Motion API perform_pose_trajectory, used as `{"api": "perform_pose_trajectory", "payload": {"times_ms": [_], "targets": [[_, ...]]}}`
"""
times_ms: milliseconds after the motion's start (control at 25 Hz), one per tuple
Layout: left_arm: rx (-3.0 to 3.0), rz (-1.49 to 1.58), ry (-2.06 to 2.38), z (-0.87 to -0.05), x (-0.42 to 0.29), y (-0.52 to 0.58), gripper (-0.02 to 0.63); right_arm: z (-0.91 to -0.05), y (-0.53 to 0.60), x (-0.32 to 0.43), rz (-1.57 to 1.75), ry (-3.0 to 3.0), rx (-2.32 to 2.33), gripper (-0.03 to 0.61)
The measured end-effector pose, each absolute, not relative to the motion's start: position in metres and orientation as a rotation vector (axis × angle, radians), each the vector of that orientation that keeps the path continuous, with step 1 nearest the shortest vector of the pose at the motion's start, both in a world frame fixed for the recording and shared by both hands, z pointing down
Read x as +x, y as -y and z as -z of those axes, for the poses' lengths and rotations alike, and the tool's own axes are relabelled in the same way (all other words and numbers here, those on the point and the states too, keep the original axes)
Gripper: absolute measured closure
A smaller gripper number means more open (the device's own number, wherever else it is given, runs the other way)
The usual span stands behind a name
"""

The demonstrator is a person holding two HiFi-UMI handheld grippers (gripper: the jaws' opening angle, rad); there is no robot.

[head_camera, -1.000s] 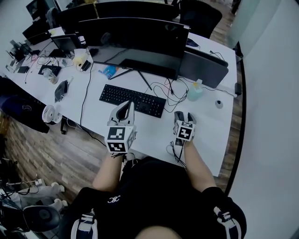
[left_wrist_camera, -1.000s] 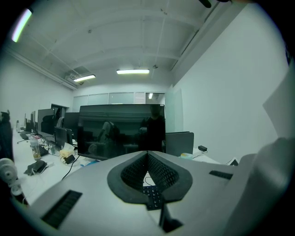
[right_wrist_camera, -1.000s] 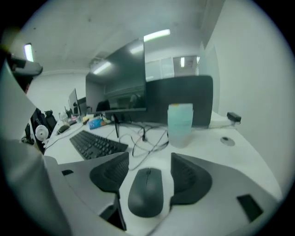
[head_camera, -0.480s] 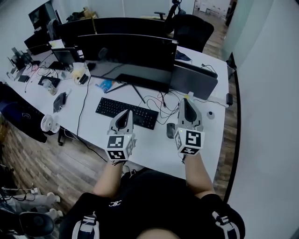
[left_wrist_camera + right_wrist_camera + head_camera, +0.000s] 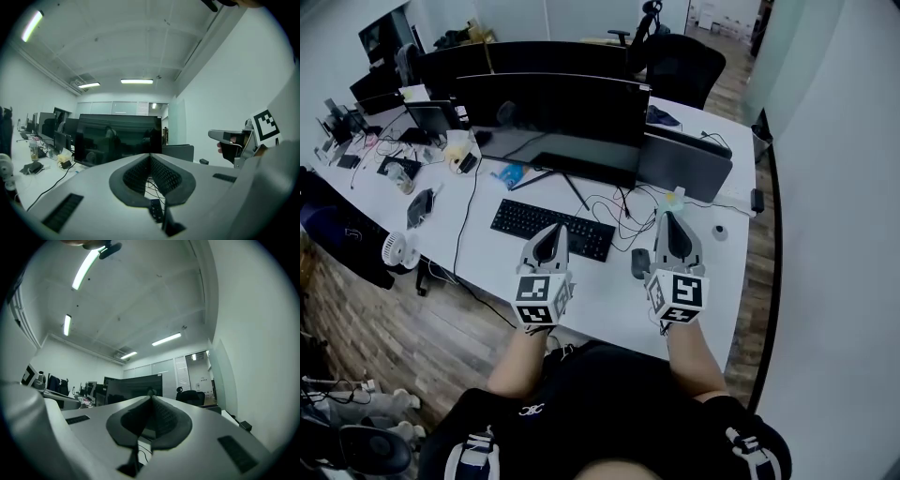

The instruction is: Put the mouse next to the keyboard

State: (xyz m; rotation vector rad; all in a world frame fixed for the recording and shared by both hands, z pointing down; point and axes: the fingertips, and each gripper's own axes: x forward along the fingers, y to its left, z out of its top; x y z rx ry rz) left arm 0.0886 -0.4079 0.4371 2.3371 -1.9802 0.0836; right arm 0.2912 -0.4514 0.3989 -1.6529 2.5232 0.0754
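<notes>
**Mouse down beside keyboard, both claws closed and empty**

The mouse (image 5: 640, 263) lay on the desk (image 5: 600, 305) just right of the keyboard (image 5: 520, 220), apart from both tools, so the placing looked done. The right gripper (image 5: 671, 230) hung just right of the mouse, jaws pressed together on nothing. The left gripper (image 5: 551, 239) was likewise closed and empty over the keyboard's near edge. The next move called only for drawing the hands clear. Loose cables (image 5: 623, 208) lay behind the mouse, possibly its own lead, and a monitor (image 5: 553, 117) stood beyond
</notes>
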Motion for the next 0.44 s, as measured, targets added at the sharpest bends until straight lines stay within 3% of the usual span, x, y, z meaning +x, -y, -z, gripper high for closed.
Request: {"api": "perform_pose_trajectory", "payload": {"times_ms": [440], "targets": [[2.338,-0.090,1.991,-0.4313,0.0930,0.3992,0.601,-0.3965,0.4444,0.2877,-0.062,-2.549,-1.610,0.565]]}}
